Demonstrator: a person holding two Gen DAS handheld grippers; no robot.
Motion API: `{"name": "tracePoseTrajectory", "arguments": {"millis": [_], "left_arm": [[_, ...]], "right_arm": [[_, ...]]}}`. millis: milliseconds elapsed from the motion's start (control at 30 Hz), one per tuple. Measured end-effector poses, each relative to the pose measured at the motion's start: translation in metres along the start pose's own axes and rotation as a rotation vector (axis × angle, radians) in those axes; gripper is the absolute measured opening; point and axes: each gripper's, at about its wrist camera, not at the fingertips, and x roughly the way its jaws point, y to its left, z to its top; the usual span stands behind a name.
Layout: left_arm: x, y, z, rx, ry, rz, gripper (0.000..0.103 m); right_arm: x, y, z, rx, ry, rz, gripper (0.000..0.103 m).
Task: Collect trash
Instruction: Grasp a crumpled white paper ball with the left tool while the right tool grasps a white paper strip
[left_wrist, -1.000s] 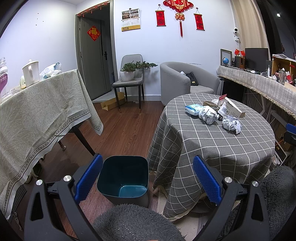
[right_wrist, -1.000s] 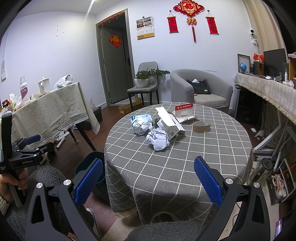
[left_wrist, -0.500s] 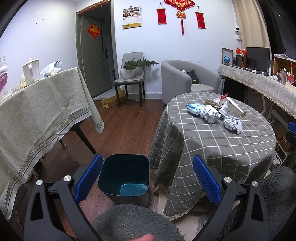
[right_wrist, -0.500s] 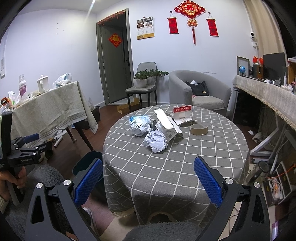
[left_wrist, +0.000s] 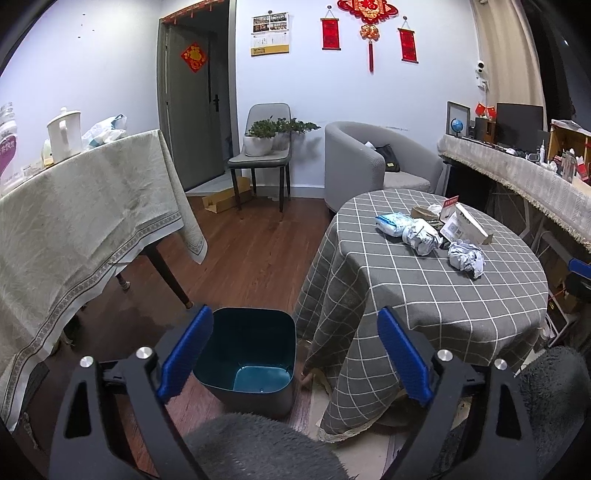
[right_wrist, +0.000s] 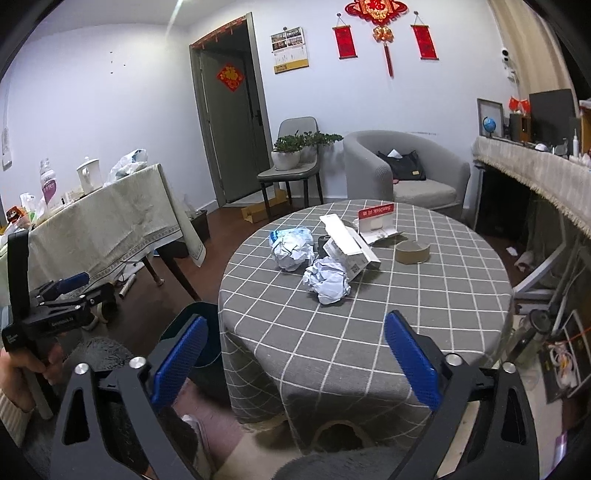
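The paper wads (right_wrist: 327, 279) lie untouched mid-frame on the round counter (right_wrist: 436, 295); the bin (left_wrist: 246, 356) waits at lower centre of the left view, on the floor. Both grippers, left (left_wrist: 293, 356) and right (right_wrist: 295, 360), have just narrowed slightly, fingers wide and empty. Collection hasn't begun.

Dim indoor light w/ bluish cast, sharp focus, heavy fisheye warp, dark corners.
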Motion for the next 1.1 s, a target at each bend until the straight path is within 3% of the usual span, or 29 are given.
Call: {"name": "tracePoseTrajectory", "arguments": {"millis": [600, 1100], "left_arm": [[0.048, -0.029, 0.024, 0.011, 0.053, -0.161, 0.080], [0.126, -0.071, 0.055, 0.017, 0.083, -0.288, 0.072]], "right_arm": [[0.054, -0.019, 0.017, 0.018, 0.073, -0.018, 0.083], [0.129, -0.048, 0.058, -0.047, 0.121, -0.027, 0.064]]}}
